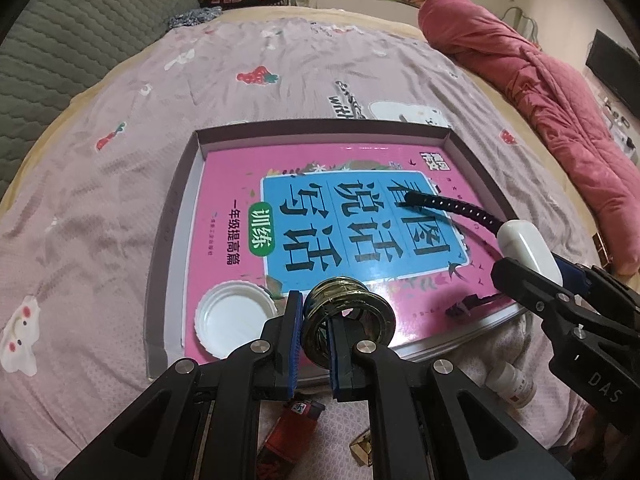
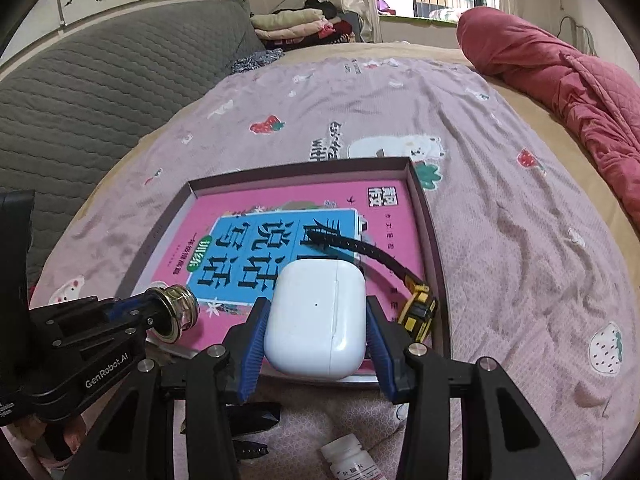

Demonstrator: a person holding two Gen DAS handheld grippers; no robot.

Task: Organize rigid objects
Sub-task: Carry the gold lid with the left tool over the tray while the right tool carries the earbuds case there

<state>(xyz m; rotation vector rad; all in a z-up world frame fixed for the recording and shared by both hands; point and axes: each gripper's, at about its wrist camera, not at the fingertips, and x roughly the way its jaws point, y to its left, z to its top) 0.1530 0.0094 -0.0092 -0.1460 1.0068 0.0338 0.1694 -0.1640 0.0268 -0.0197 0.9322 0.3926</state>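
Left gripper pinches brass ring fitting, jaws nearly together, above near edge of shallow box; right gripper clamps white earbuds case, jaws about half spread, over pink book inside box.

small bottle cut off, label unreadable

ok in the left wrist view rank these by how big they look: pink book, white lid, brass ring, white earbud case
1. pink book, by far the largest.
2. white lid.
3. brass ring and white earbud case: alike, not ranked. Both sit near the camera, and the case is partly hidden by the right tool.
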